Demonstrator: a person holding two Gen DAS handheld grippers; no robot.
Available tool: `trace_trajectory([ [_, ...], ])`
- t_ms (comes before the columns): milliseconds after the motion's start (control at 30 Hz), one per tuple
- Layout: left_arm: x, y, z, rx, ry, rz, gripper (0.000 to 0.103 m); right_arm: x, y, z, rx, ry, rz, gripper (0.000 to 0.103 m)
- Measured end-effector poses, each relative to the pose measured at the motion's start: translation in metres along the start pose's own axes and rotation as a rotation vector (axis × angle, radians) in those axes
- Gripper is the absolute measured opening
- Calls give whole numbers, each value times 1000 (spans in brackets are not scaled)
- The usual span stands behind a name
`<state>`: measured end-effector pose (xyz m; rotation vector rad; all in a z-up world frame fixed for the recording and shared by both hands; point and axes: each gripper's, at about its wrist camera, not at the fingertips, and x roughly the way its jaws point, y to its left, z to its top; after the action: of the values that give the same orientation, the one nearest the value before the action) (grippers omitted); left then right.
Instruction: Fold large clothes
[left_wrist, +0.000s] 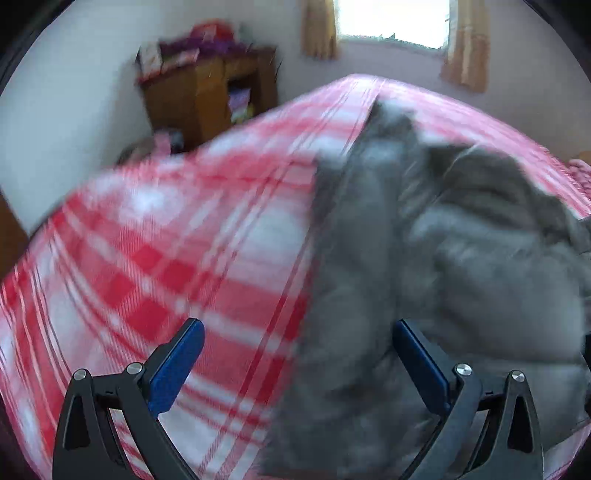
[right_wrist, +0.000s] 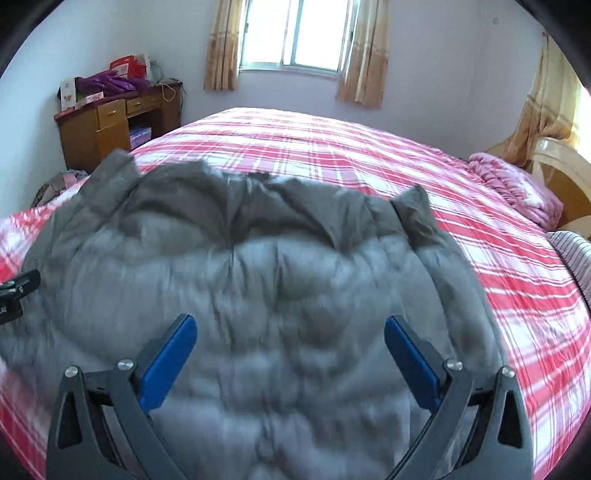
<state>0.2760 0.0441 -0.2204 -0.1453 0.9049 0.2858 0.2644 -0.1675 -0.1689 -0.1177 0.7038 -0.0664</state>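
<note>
From the left wrist camera, the left gripper hangs over the bed with its blue-padded fingers spread wide and nothing between them. One finger sits above the red-and-white plaid bedspread, the other above the edge of a grey quilted puffer jacket that lies on the right part of the bed. The picture is blurred, so the jacket's folds are hard to read here. Beyond the bed stand a wooden desk with clutter on top and a bright window flanked by tan curtains. From the right wrist camera, the right gripper is also spread wide and empty, both blue fingers poised directly over the jacket, which lies spread flat on the plaid bedspread near the bed's near edge, its darker lining and collar area turned toward the far side. At the left edge a black part of the other gripper shows beside the jacket. A pink blanket is bunched at the bed's right side, next to a striped cloth. The wooden desk sits in the far left corner, the window behind it all.
</note>
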Motion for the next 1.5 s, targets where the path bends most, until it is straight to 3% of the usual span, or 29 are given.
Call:
trace_trajectory([
  [67,3,9,-5,-68,2,-60,102,4,5,-15,-20,27,-10,103],
  [367,9,-20,-3,33,-44,-51,99,26,11,-32,-65,48,-34,103],
  [467,1,-27,-5,56,-53,-98,74,28,9,-33,-62,47,-30,103],
  [500,-3,-31,-7,74,-55,-135,53,28,9,-33,-62,46,-31,103],
  [533,-5,-33,-7,88,-53,-162,38,27,9,-33,-62,43,-33,103],
  [600,-8,-38,-8,116,-51,-190,22,24,11,-34,-63,38,-36,103],
  [700,-14,-33,-8,108,-62,-214,10,23,13,-35,-63,37,-36,103],
  [1000,-48,11,-3,39,-96,-320,6,15,26,-39,-94,40,-75,103],
  [1200,-73,35,-8,-10,-112,-316,5,2,52,-46,-113,27,-51,103],
  [1367,-107,63,1,-43,-170,-297,5,-9,84,-51,-144,13,13,103],
  [1500,-149,55,12,10,-249,-279,5,-19,111,-52,-209,10,98,103],
])
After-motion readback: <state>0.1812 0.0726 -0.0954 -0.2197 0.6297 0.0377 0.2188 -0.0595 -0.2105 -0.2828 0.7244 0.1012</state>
